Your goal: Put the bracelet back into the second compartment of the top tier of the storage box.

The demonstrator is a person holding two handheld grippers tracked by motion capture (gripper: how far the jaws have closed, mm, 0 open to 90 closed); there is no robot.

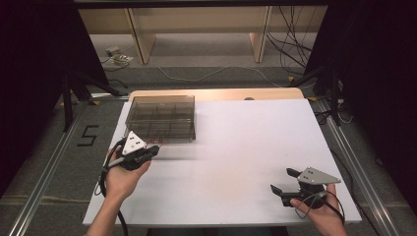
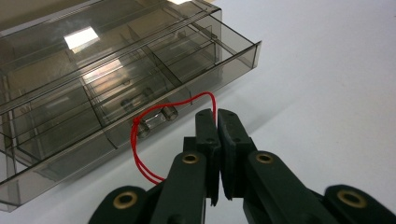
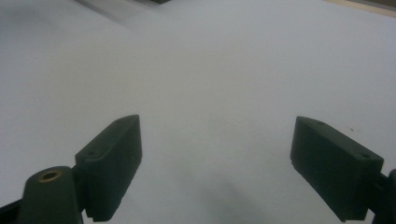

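High view: white table [image 1: 236, 147] w/ smoky clear compartment box [image 1: 161, 118] at far left, lid down. It looks light, rigid, slick plastic; probably brittle. Left gripper [image 2: 217, 122] sits just near of box front, jaws pressed together on red string loop [image 2: 140, 140] tied to the clear latch [image 2: 156, 120]; best hold is that loop. Right gripper [image 1: 290, 184], near right, spread wide, holding nothing.

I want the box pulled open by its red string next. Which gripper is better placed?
Left. The left gripper is already shut on the red string at the box; the right gripper sits open, far off.
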